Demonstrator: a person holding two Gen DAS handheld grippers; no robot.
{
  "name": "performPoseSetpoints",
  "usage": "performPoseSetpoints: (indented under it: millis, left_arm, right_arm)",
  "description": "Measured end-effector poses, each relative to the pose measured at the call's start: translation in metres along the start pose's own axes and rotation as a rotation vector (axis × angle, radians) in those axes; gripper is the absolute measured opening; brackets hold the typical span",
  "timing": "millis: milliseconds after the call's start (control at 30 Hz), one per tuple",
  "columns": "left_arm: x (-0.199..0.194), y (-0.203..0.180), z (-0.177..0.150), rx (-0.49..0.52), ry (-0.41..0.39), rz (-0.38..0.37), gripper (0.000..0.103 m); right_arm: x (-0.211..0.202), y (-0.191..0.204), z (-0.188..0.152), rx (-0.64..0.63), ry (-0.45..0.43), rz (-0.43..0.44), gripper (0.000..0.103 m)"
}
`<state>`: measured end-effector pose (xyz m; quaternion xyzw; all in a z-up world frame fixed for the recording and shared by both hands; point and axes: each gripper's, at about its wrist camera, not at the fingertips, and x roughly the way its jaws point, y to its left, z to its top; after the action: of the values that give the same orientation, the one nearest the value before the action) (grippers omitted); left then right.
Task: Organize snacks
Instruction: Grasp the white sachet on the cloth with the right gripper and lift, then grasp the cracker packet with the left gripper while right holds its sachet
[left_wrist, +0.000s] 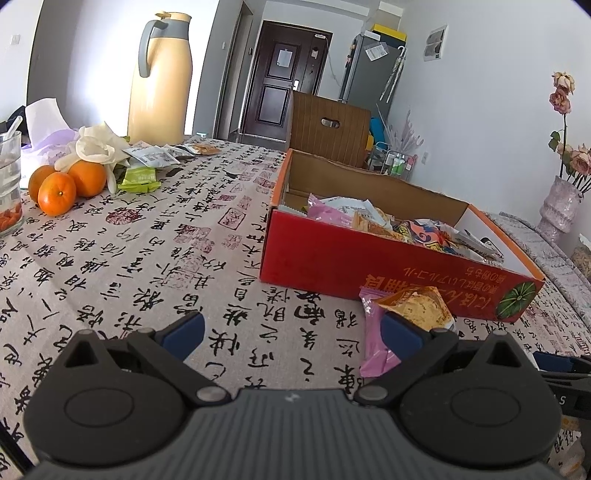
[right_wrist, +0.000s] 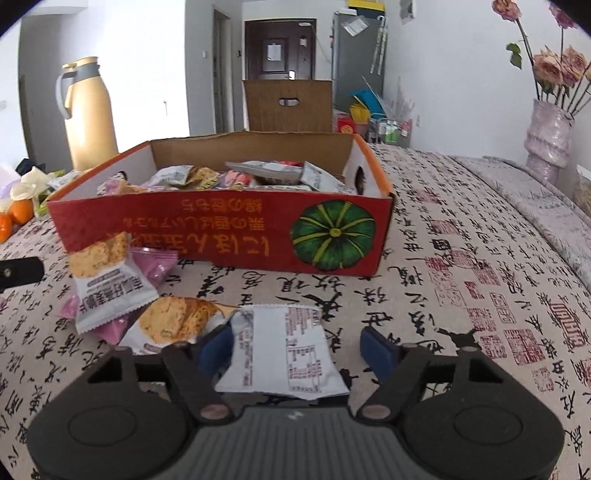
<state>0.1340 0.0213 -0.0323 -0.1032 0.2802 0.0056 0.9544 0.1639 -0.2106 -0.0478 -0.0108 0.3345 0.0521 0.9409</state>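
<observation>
- The right gripper (right_wrist: 297, 345) stood half closed around a flat white snack packet (right_wrist: 284, 350), its blue pads not yet pressing on it.
- The red cardboard box (right_wrist: 221, 229) lay at twelve o'clock.
- The left gripper (left_wrist: 291, 332) stood released, empty.
- Best was to clench squarely, then lift.

- the right gripper (right_wrist: 297, 347) is hovering low over the tablecloth (right_wrist: 461, 295), its blue pads (right_wrist: 376, 349) standing apart.
- a white packet (right_wrist: 284, 350) is lying flat between the pads; the left pad is touching its edge, the right one is standing clear.
- two cracker packets (right_wrist: 110, 280) are resting on pink packets (right_wrist: 155, 264) to the left.
- the red box (right_wrist: 221, 229) is sitting just behind them, holding many snacks (right_wrist: 236, 175).
- a flask (right_wrist: 88, 114) and a vase (right_wrist: 546, 136) are standing further back.
</observation>
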Motion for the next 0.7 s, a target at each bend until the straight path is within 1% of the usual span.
performPoseSetpoints:
  millis: [33,67,133,233,467,700]
  left_arm:
    - [0.000,0.000,0.000,-0.001,-0.001,0.002,0.103]
    - [0.000,0.000,0.000,-0.002,-0.002,0.003,0.103]
    - [-0.001,0.000,0.000,-0.004,-0.003,0.005,0.103]
    - [0.000,0.000,0.000,-0.006,-0.003,0.007,0.103]
    - [0.000,0.000,0.000,-0.005,-0.002,0.009,0.103]
    - [0.001,0.000,0.000,-0.003,-0.004,0.017,0.103]
  right_arm:
    - [-0.001,0.001,0.000,-0.004,-0.007,0.006,0.059]
    - [-0.002,0.002,0.000,-0.008,-0.013,0.010,0.052]
    - [-0.003,0.003,-0.001,-0.016,-0.020,0.005,0.050]
    - [-0.007,0.001,-0.001,-0.002,-0.039,0.005,0.044]
    - [-0.020,-0.017,0.000,0.081,-0.112,-0.026,0.044]
    - [-0.017,-0.026,-0.002,0.122,-0.118,-0.038,0.044]
